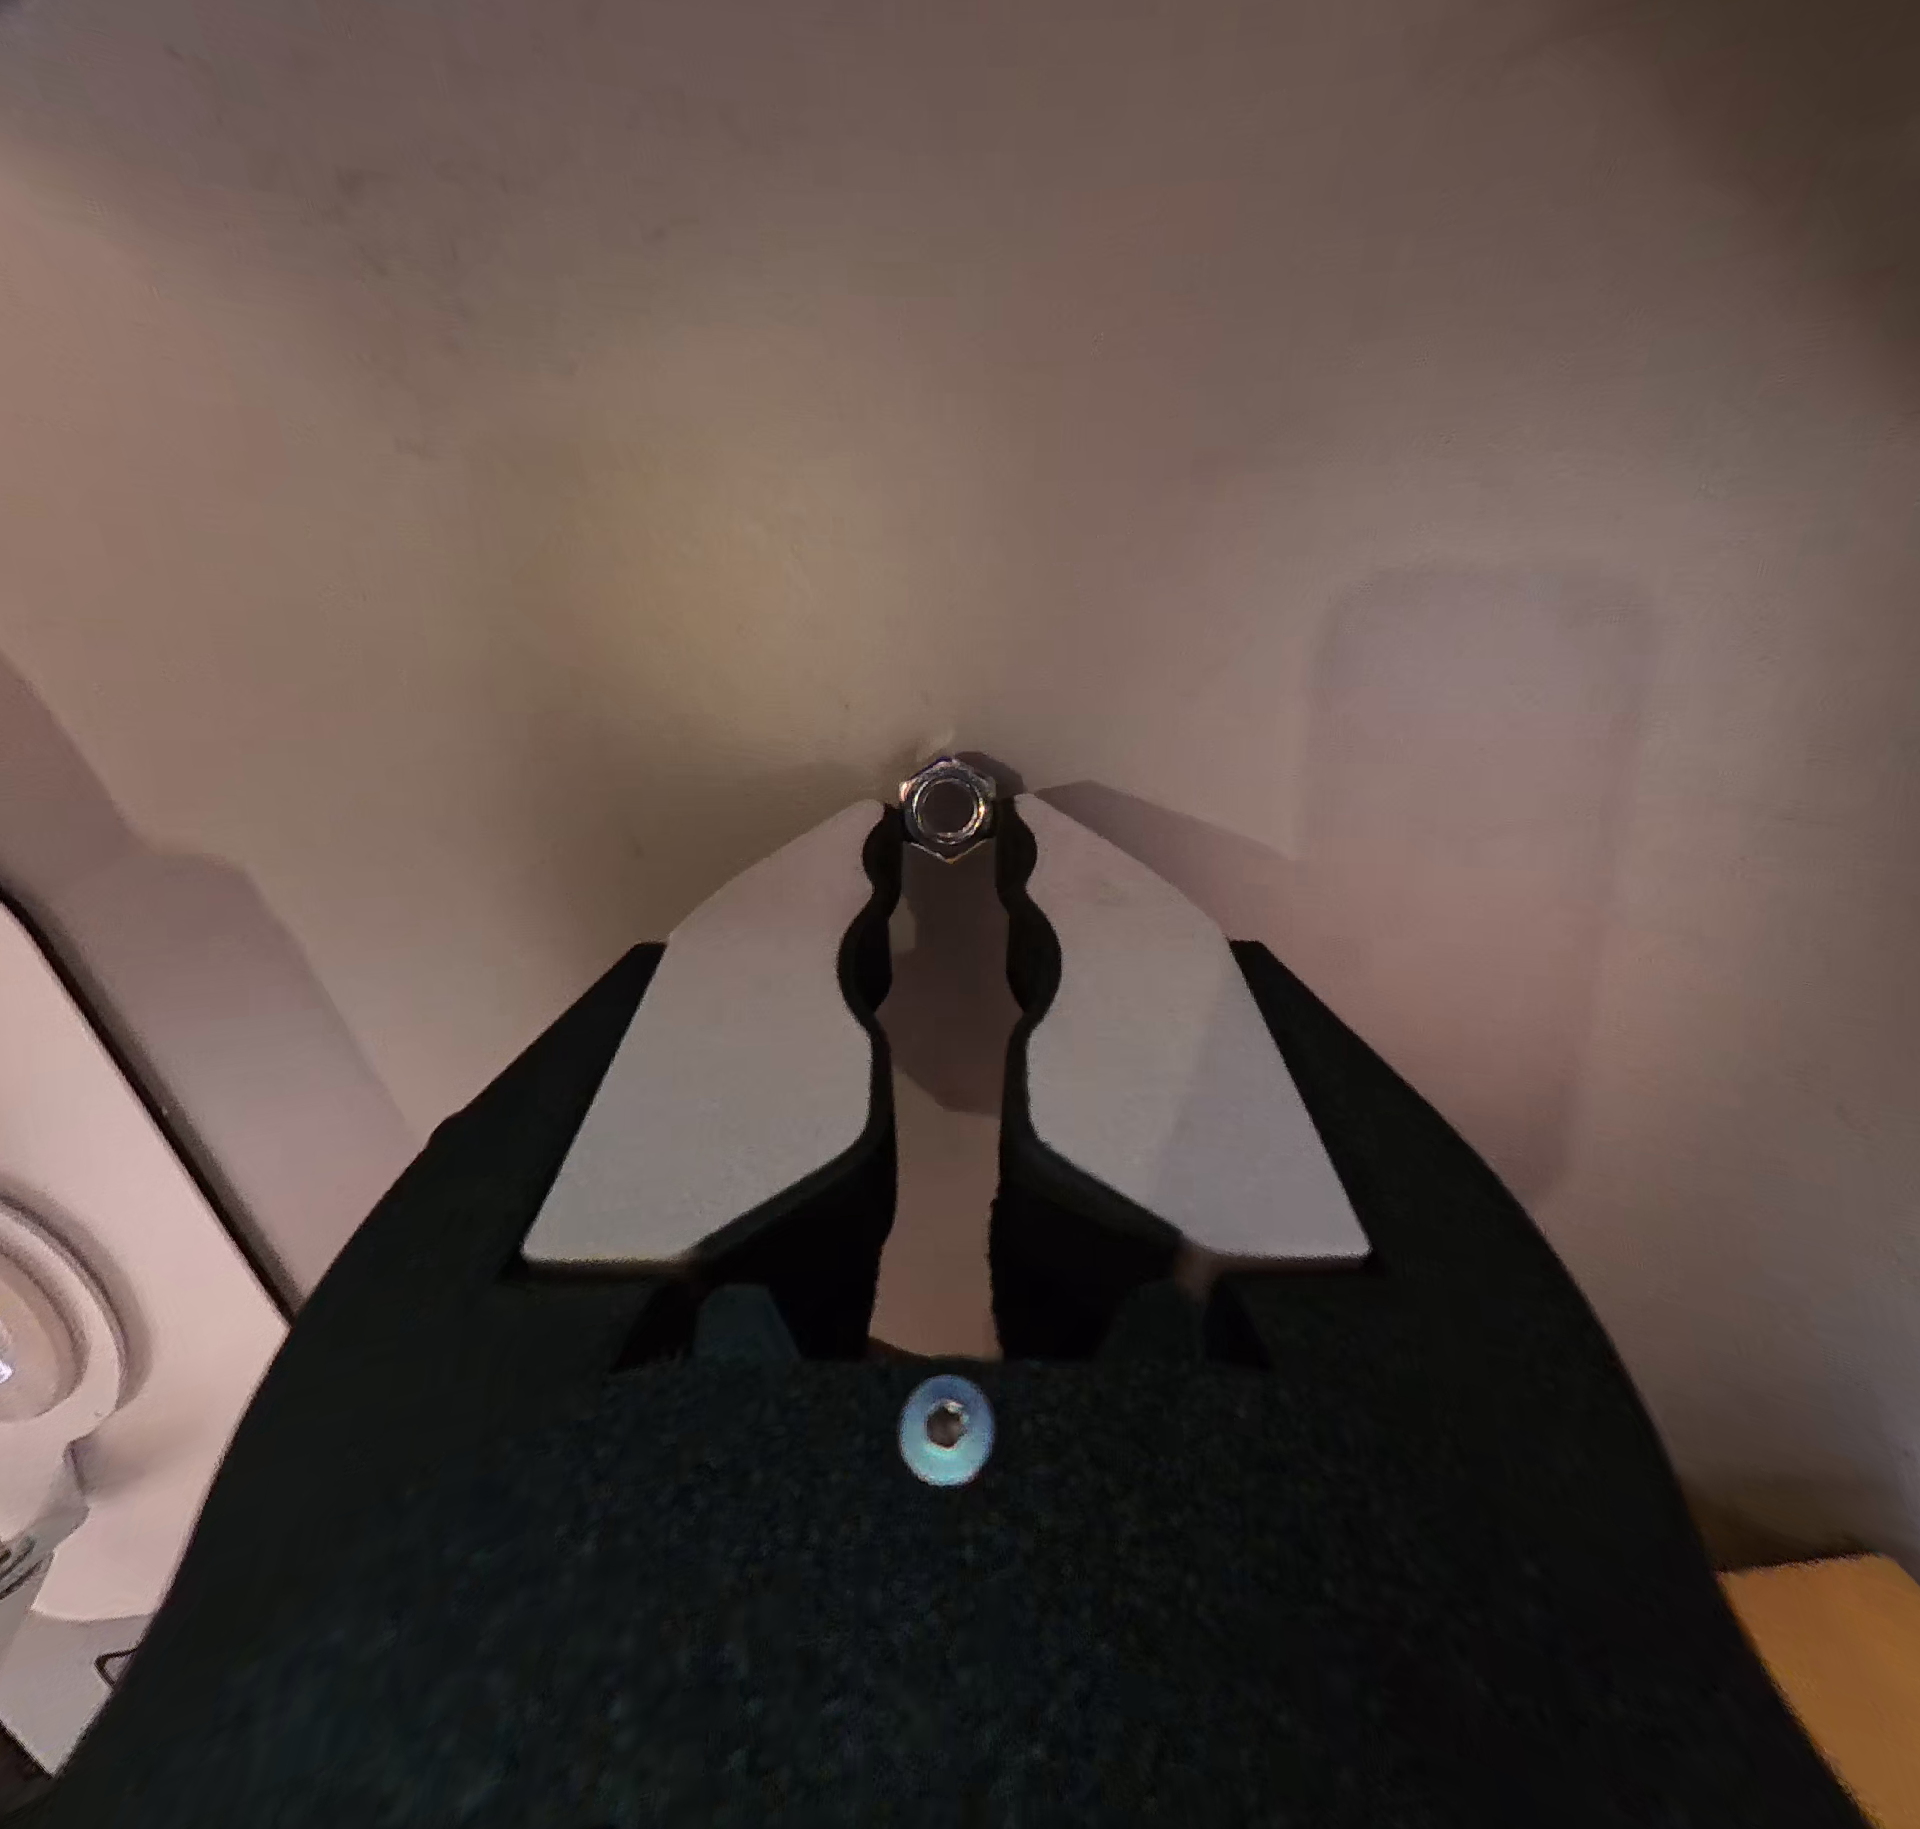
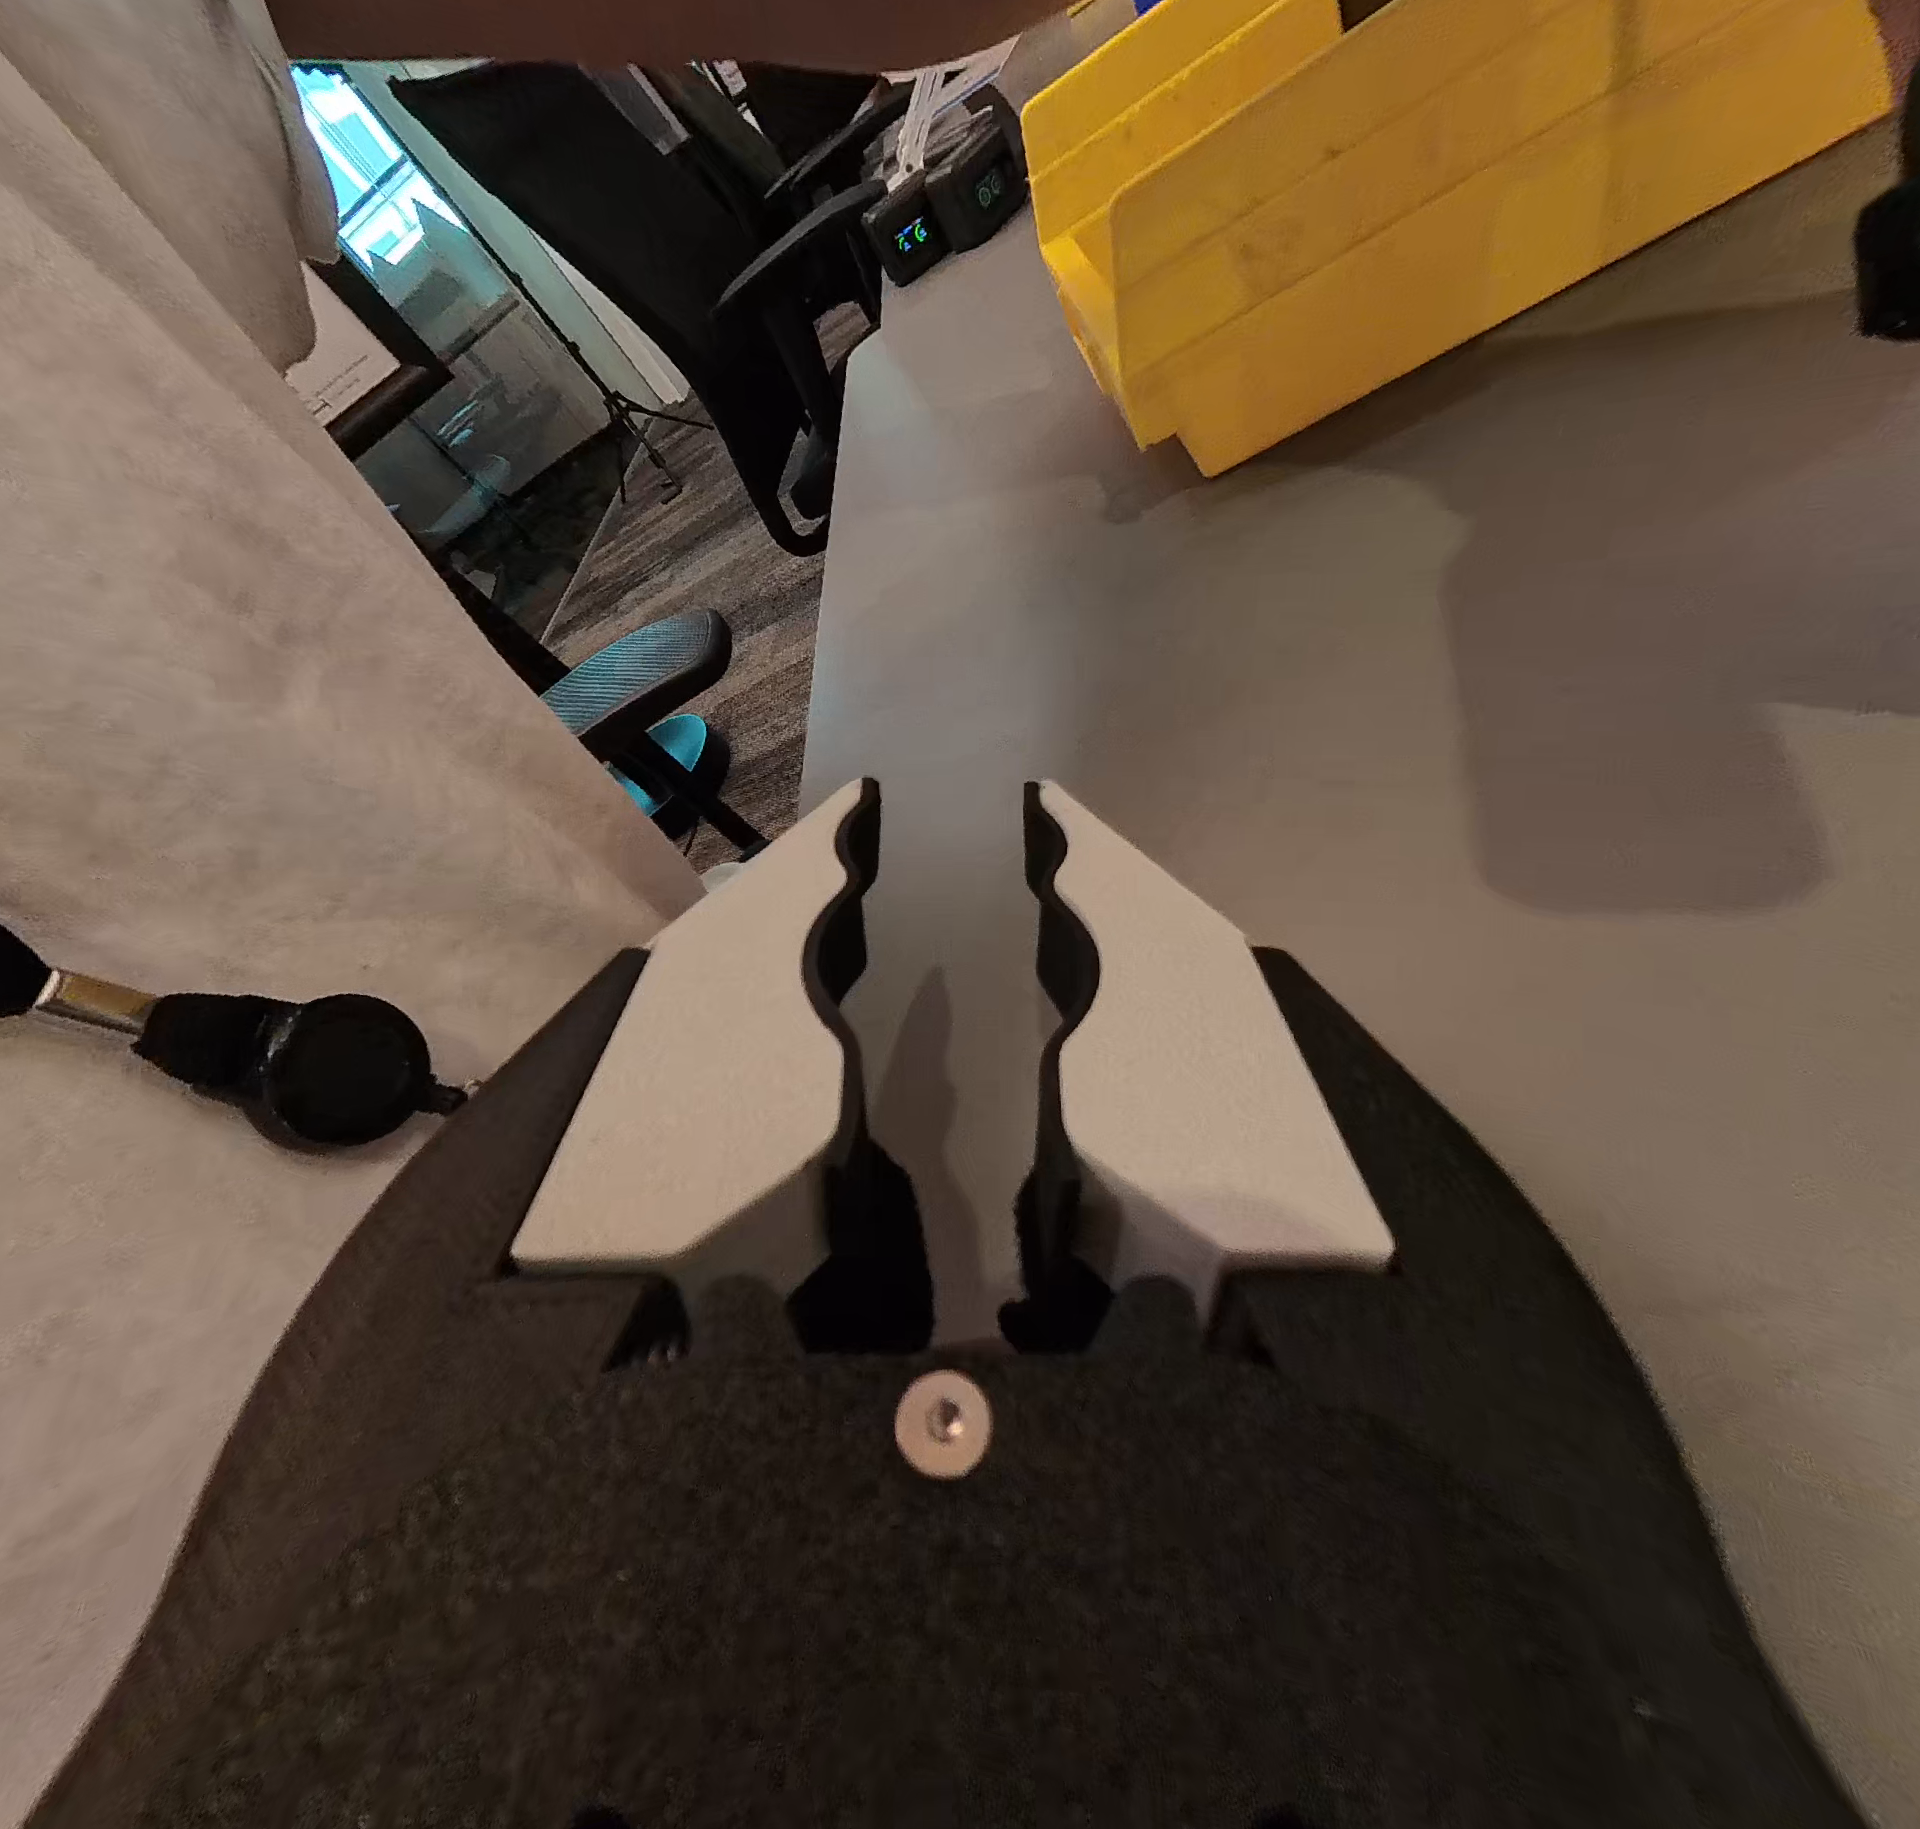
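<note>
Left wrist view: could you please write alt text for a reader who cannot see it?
The left gripper pinches a small silver hex nut between its fingertips, the nut's hole facing the camera, close above a plain pale surface. A white box shows at the left edge.

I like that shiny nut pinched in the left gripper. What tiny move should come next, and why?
Probably lift the left gripper a little. Its fingertips already press both sides of the silver hex nut, right down at the pale tabletop. The right gripper is open and empty, so it cannot help yet.
</note>
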Tool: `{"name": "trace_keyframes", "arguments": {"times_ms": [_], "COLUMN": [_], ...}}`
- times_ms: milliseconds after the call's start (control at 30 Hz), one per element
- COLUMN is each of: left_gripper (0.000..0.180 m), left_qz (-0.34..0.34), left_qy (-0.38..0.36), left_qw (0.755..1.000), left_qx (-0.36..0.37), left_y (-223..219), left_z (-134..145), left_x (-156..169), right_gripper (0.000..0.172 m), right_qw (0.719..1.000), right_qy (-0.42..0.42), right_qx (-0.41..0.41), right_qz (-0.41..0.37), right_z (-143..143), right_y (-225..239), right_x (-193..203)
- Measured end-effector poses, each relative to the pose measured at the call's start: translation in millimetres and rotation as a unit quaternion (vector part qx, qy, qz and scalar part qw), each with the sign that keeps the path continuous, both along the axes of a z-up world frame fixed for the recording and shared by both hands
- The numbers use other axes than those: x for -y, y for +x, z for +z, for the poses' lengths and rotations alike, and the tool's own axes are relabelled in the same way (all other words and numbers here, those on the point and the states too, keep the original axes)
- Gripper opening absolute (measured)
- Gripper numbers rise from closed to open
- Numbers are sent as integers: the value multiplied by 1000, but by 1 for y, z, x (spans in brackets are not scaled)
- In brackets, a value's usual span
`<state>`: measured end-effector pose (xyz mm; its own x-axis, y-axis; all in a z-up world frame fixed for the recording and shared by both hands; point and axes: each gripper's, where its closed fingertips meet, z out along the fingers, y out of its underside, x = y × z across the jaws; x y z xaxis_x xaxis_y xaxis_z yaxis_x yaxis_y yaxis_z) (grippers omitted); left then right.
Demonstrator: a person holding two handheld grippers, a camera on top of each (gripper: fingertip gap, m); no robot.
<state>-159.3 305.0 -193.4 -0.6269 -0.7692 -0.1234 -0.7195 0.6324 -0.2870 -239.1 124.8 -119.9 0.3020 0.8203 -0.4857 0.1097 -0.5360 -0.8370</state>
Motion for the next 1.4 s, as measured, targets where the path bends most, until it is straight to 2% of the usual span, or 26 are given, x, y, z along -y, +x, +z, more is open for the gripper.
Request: {"name": "trace_keyframes", "arguments": {"times_ms": [200,300,367,433,533,600,667,733,833,933,1033,1267,1400], "left_gripper": [17,32,37,38,41,41,41,41,38,37,35,26,26], "left_qz": [3,21,48,98,224,320,421,526,681,746,770,795,803], "left_qy": [-8,3,-1,-22,-45,-37,-45,-49,-20,-46,-50,64,76], "left_qw": [1000,1000,999,993,956,911,856,803,708,653,632,604,591], "left_qx": [-6,-2,19,69,182,258,297,276,189,120,77,4,13], "left_y": [0,-1,-3,-5,-22,-56,-105,-163,-249,-286,-295,-319,-320], "left_z": [-5,-1,15,45,110,151,173,167,133,95,69,38,30], "left_x": [-3,-7,-10,-15,-41,-75,-110,-145,-187,-200,-209,-232,-237], "right_gripper": [27,27,27,27,27,27,27,27,27,27,27,27,27], "right_qw": [1000,1000,1000,1000,1000,1000,1000,999,999,999,999,1000,1000], "right_qy": [5,4,1,0,0,1,6,2,-2,-6,-6,-6,-3], "right_qx": [3,-5,-10,-13,-21,-25,-31,-35,-33,-31,-24,-26,-29], "right_qz": [5,5,6,6,6,4,0,4,11,19,21,6,-2], "right_z": [1,4,5,7,10,11,13,14,11,9,6,7,9], "right_y": [-1,0,1,2,3,2,2,0,-3,-7,-8,0,5], "right_x": [4,5,6,6,6,4,2,3,4,5,6,2,1]}}
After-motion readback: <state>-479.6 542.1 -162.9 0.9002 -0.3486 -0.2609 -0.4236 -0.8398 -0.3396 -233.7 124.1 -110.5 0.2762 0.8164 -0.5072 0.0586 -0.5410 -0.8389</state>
